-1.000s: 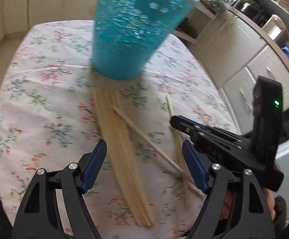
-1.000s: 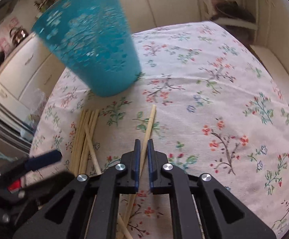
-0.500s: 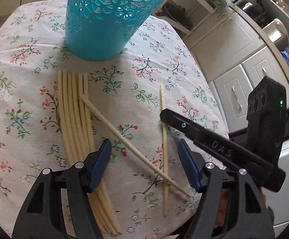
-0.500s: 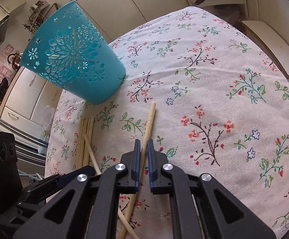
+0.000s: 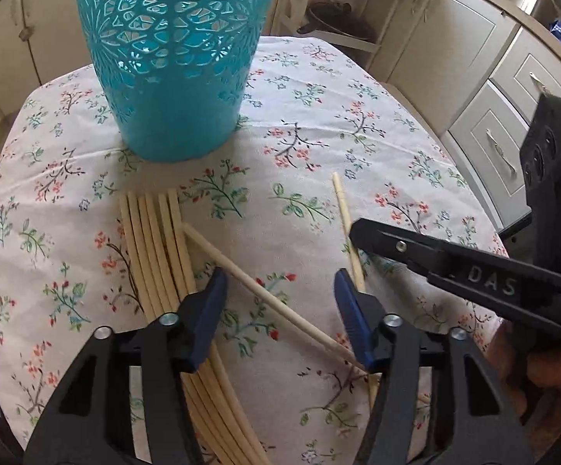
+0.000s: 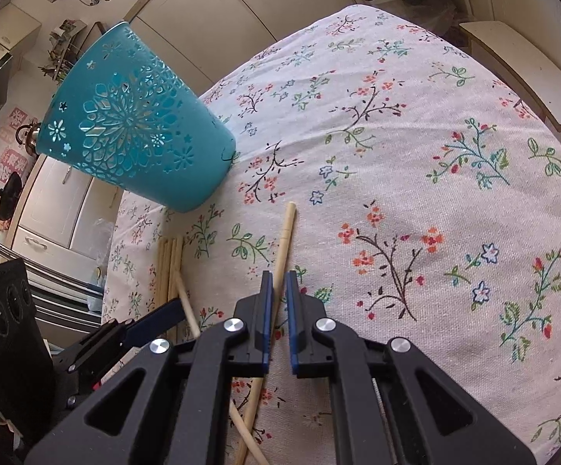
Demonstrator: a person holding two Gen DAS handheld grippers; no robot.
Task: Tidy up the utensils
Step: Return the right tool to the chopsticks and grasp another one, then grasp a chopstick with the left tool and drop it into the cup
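Right claw (image 6: 277, 306) pinching lone chopstick (image 6: 285, 240); left claw (image 5: 280, 302) spread, closing, over diagonal chopstick (image 5: 257, 290).

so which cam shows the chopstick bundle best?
Left wrist: the bundle of chopsticks lies side by side near the teal holder, nearly full length. Right wrist shows only its ends, behind the left gripper.

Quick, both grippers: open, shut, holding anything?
Left gripper: open, jaws just closing around the slanted chopstick, not gripping.
Right gripper: shut on the single chopstick.
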